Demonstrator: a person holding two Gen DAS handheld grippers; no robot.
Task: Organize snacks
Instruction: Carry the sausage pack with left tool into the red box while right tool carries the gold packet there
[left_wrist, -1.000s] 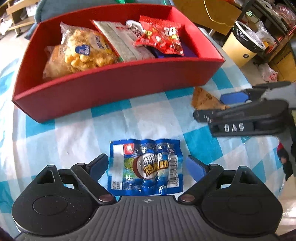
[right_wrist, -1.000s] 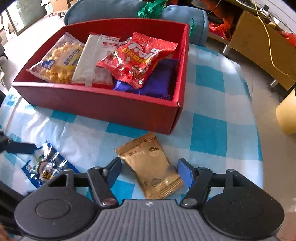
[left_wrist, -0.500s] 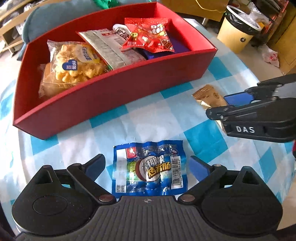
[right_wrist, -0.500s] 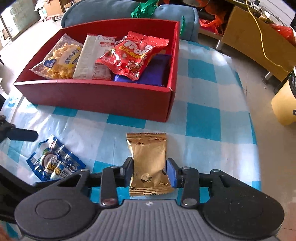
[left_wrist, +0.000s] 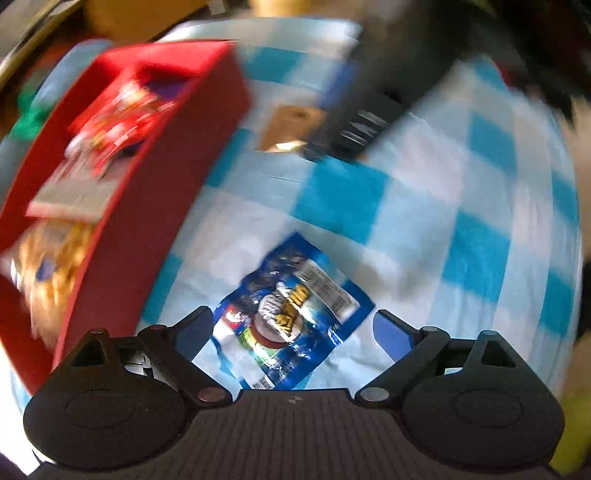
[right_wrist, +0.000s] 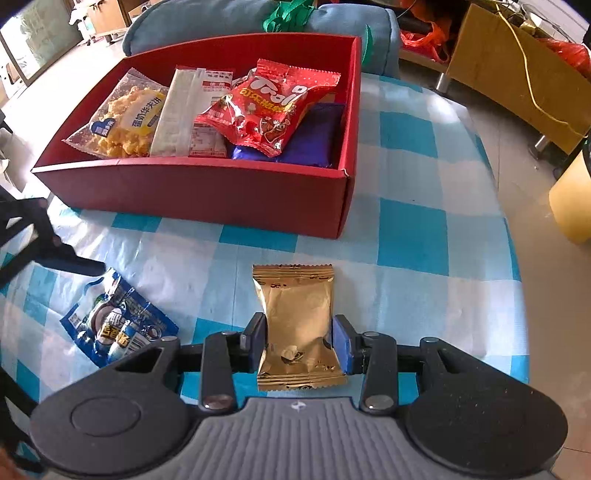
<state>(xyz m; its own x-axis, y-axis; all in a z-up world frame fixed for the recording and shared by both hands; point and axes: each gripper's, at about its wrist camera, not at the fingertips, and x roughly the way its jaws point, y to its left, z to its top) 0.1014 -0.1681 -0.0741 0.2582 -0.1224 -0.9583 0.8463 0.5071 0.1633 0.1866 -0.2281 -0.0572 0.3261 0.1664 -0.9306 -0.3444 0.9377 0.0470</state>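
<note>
1. A blue-and-white checked tablecloth (left_wrist: 436, 184) covers the table; the left wrist view is heavily blurred.
2. Left wrist view: the left gripper (left_wrist: 291, 328) is spread wide above a blue snack packet (left_wrist: 291, 317) lying flat between its fingers, untouched. The red box (left_wrist: 155, 177) stands to the left.
3. Right wrist view: the right gripper (right_wrist: 299, 343) pinches a gold snack packet (right_wrist: 297, 328) by its sides, near the box, which holds several snack bags.
</note>
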